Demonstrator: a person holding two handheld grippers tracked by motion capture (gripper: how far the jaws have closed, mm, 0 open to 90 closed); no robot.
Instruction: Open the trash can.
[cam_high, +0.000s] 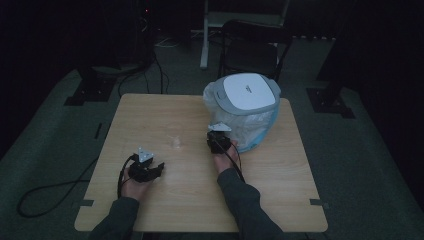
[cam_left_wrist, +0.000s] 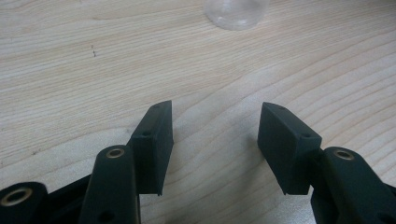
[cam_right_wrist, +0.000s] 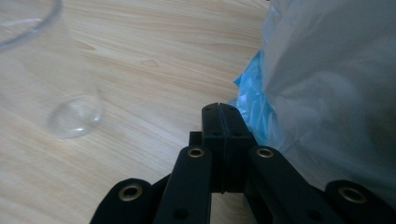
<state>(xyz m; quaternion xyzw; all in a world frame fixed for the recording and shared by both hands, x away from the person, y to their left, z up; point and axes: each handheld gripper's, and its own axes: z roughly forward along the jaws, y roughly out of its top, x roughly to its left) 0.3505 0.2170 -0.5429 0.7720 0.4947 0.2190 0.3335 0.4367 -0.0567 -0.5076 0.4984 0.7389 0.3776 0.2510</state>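
Two forearms reach over a wooden table (cam_high: 150, 107), a gripper in each hand.
Left gripper (cam_high: 159, 168) rests low on the wood, jaws spread apart with nothing between them. Ahead of it, near the table's middle, stands a clear plastic cup (cam_high: 176, 142). Right gripper (cam_high: 218, 136) has its jaws pressed together, empty, tip just beside the blue-lined bin (cam_high: 260, 122) with the white lid (cam_high: 248, 90).

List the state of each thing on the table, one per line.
Left gripper: open, nothing between its jaws.
Right gripper: shut, empty, beside the bin's bag.
Clear plastic cup: upright on the table, untouched.
Trash bin: lid closed, bag fitted.
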